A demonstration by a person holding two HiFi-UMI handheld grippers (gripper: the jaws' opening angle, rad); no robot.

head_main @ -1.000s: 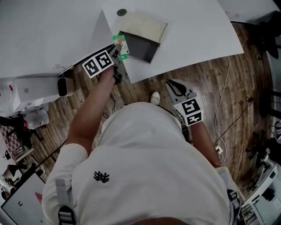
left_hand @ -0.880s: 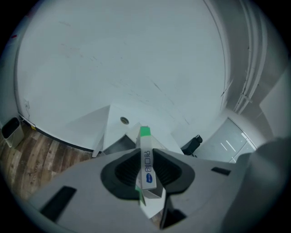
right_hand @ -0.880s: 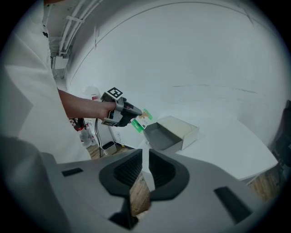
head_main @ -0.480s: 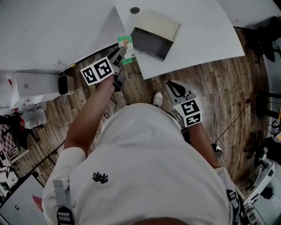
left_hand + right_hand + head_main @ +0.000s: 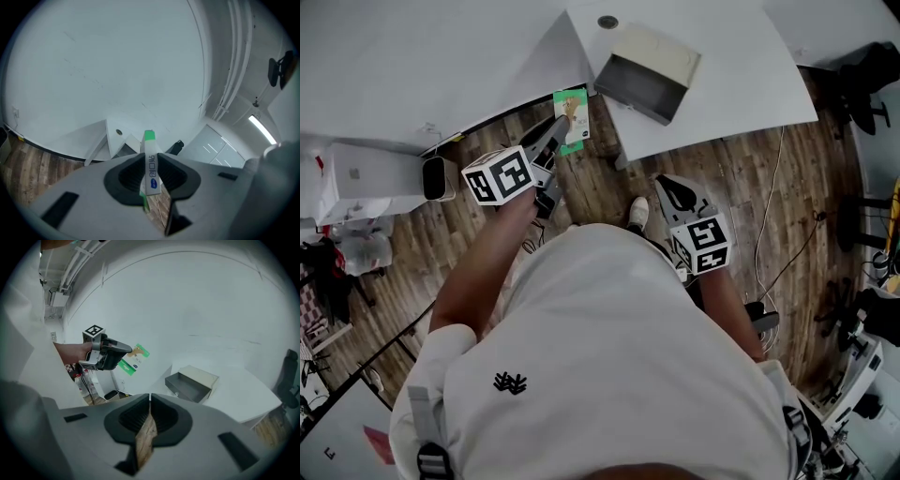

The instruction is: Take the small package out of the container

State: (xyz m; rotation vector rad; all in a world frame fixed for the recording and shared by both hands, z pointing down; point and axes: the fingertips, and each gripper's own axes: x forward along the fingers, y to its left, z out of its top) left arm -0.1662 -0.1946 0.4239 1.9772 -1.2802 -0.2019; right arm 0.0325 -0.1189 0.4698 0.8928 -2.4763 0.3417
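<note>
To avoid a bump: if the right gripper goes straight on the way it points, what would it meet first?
Probably the white table, near its edge beside the grey container; depth is unclear, so the right gripper might miss it.

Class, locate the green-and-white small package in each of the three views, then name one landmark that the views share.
Head view: upper centre-left, the small package is clamped in the left gripper over the wooden floor.
Left gripper view: low centre, edge-on between the fingers.
Right gripper view: left of centre, in mid-air.
Shared landmark: the open grey container on the white table.
</note>
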